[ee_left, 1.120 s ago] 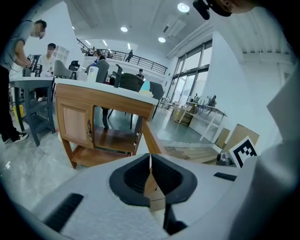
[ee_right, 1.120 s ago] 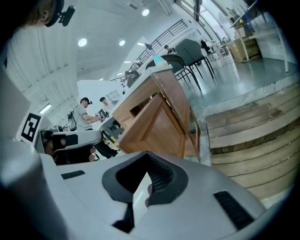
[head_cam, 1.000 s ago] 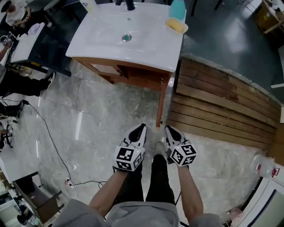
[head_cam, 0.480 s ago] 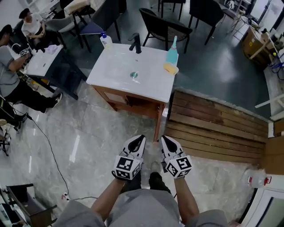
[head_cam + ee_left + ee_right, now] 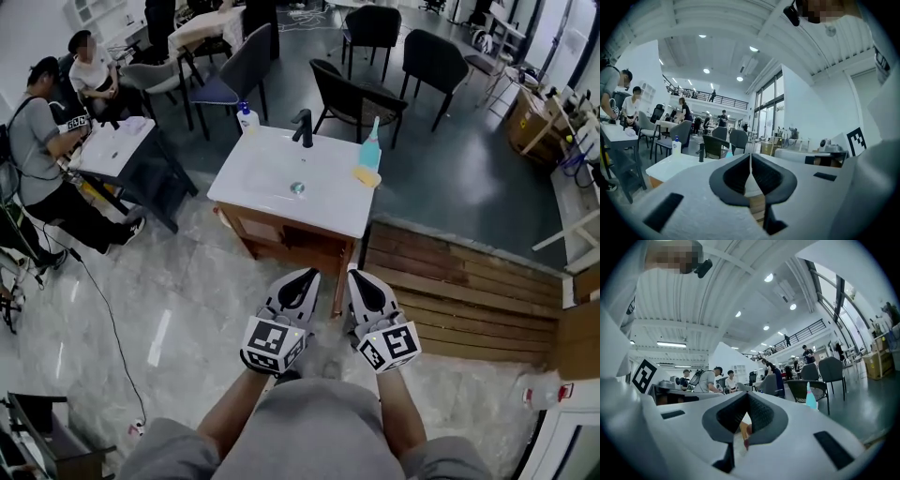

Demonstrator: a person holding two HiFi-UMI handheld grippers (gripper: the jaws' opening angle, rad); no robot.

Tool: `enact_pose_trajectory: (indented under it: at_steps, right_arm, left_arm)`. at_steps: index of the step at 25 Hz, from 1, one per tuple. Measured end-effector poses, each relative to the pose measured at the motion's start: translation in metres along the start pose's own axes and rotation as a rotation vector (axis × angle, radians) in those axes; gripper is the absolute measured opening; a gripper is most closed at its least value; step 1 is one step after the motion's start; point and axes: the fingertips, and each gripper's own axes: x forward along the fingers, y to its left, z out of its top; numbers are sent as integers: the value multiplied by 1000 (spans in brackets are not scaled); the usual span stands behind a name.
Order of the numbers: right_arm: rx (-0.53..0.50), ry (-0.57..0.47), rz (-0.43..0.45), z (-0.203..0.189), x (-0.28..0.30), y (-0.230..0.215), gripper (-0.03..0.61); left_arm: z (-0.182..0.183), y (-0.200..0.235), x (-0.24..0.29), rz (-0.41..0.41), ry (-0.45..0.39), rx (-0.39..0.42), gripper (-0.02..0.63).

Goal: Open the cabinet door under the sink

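Note:
A white sink top [image 5: 272,183] with a black tap [image 5: 303,127] stands on a wooden cabinet [image 5: 281,246] in the middle of the head view. The cabinet front is in shadow, and I cannot tell how its door stands. My left gripper [image 5: 308,274] and right gripper [image 5: 354,274] are held side by side, level, in front of the cabinet's near right corner and apart from it. Both are shut with nothing in them. In the left gripper view the left gripper [image 5: 750,155] shows its pads meeting, with the sink top [image 5: 675,165] beyond. In the right gripper view the right gripper [image 5: 747,395] is shut too.
A soap bottle [image 5: 247,117], a teal bottle [image 5: 373,148] and a yellow sponge [image 5: 366,176] sit on the sink top. A slatted wooden platform [image 5: 459,286] lies to the right. People sit at a small table [image 5: 112,141] to the left, chairs [image 5: 361,94] stand behind, and a cable [image 5: 105,314] crosses the marble floor.
Both grippers have risen together, still shut and side by side. The view has lifted, so the sink looks smaller and farther, with chairs and people now in sight.

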Motion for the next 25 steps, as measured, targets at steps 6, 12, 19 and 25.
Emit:
enact_pose_trajectory:
  at_steps: [6, 12, 19, 25]
  right_arm:
    - [-70, -47, 18, 38, 5, 21, 9]
    - [-101, -57, 31, 46, 10, 32, 9]
    - [-107, -53, 46, 44, 13, 40, 9]
    - [-111, -50, 57, 45, 13, 43, 8]
  left_arm:
    - [42, -2, -12, -6, -79, 22, 20]
    - [52, 4, -22, 11, -117, 23, 20]
    - [51, 9, -31, 31, -118, 20, 20]
    - [51, 10, -35, 44, -115, 22, 20]
